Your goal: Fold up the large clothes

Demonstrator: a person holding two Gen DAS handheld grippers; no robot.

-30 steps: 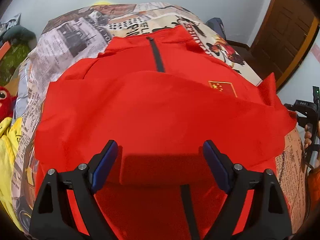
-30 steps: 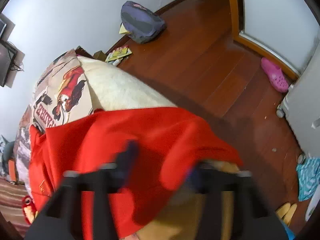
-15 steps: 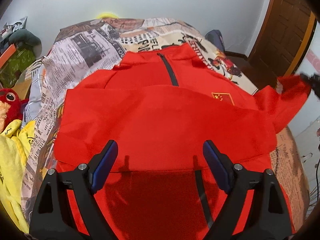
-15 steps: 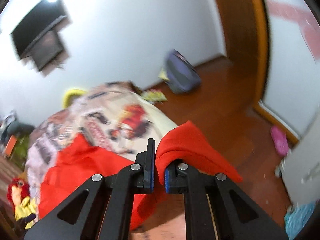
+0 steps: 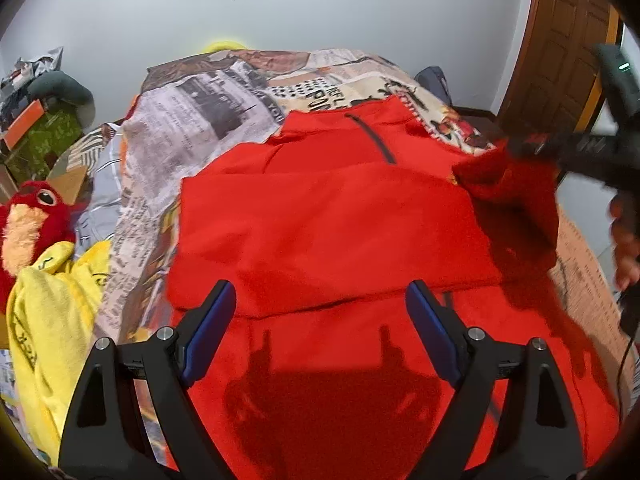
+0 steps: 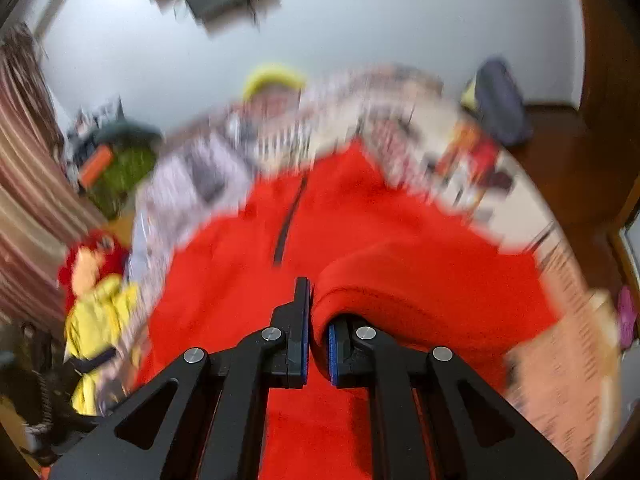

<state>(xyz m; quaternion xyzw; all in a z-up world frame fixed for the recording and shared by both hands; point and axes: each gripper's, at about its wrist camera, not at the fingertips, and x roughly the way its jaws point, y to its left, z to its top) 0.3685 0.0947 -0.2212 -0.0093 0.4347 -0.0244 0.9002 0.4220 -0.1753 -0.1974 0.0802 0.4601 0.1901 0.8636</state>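
On the bed (image 5: 224,108), which has a cover printed like newspaper, the red jacket (image 5: 328,216) lies spread with its front up and the dark zipper (image 5: 372,138) toward the far wall. One sleeve is already laid across the chest, so the body makes a flat base for the next fold. The other sleeve (image 6: 384,280) is lifted above the jacket because the right tongs (image 6: 317,354) are pressed together on its cloth, probably to carry it over the chest. The left tongs (image 5: 320,332) are spread wide above the lower part of the jacket and hold nothing, perhaps ready to smooth or take the hem. A yellow cloth (image 5: 52,320) and a red plush toy (image 5: 32,224) lie at the bed's left side.
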